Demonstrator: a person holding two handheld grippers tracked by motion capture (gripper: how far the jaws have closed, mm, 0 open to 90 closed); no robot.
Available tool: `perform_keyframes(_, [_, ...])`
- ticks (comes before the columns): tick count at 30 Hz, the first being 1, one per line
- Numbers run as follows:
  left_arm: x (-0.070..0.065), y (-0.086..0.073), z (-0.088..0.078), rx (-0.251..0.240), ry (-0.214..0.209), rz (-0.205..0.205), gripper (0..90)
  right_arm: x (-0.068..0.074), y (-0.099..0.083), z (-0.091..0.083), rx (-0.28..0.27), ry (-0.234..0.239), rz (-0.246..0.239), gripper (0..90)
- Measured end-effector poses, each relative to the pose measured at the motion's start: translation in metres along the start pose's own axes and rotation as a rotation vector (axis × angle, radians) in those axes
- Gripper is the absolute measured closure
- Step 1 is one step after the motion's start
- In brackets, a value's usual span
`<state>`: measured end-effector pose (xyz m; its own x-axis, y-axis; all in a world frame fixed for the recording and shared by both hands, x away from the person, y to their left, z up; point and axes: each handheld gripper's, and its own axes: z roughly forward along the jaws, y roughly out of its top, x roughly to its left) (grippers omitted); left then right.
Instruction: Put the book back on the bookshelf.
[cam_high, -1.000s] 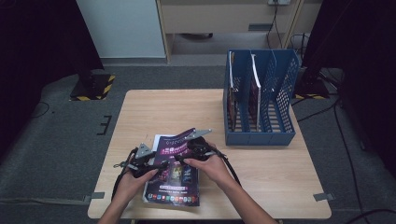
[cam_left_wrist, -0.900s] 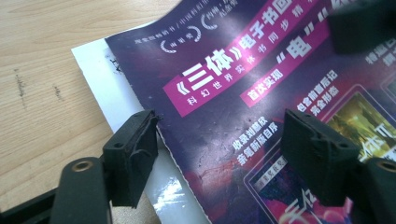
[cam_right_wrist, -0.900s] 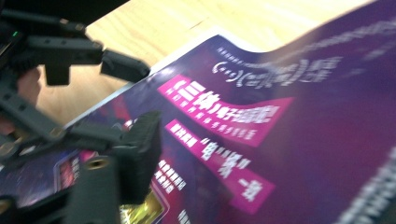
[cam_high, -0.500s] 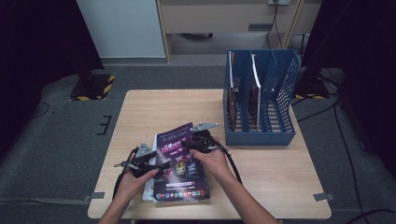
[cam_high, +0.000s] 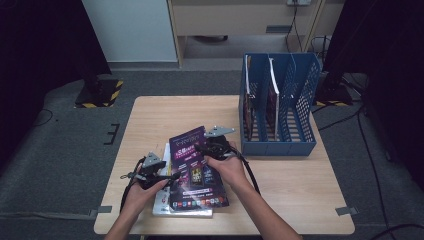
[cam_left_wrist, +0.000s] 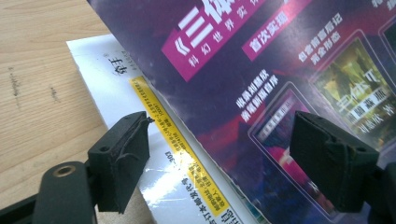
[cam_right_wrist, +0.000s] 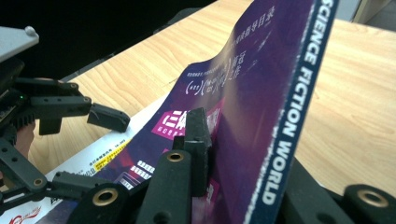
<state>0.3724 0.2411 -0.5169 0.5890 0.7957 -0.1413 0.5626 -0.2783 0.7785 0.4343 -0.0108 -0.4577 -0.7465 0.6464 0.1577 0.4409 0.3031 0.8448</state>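
So the purple magazine sits low in the middle of the high view, on a small stack on the bench, and the right tongs have just been closing and are now clamped on its spine edge. In the right gripper view you can see one black pad pressed flat on the cover with the "SCIENCE FICTION WORLD" spine standing up right beside it. Grabbing by the spine makes sense to me: it's the stiff part, so the thing comes up in one piece instead of fanning open. The cover already bows where it's being tipped up.

The left tongs, lower left of the magazine, have just been opening and are spread wide. In the left gripper view the magazine's edge and the white booklet underneath both lie between the pads, but nothing is pinched.

The blue file rack in the upper right already has a couple of magazines standing in its slots, so my guess is this one's headed there too.
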Motion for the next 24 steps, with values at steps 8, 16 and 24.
perform_keyframes(8, [0.0,0.0,0.002,0.006,-0.021,-0.001,16.4,0.004,0.006,-0.007,-0.053,0.012,-0.038,80.7])
perform_keyframes(16, [0.0,0.0,0.003,-0.004,-0.062,-0.032,15.0,0.015,0.016,-0.014,-0.123,0.055,-0.09,81.9])
perform_keyframes(24, [0.0,0.001,0.003,-0.014,-0.143,-0.053,23.8,0.016,0.021,-0.021,-0.217,0.104,-0.092,82.7])
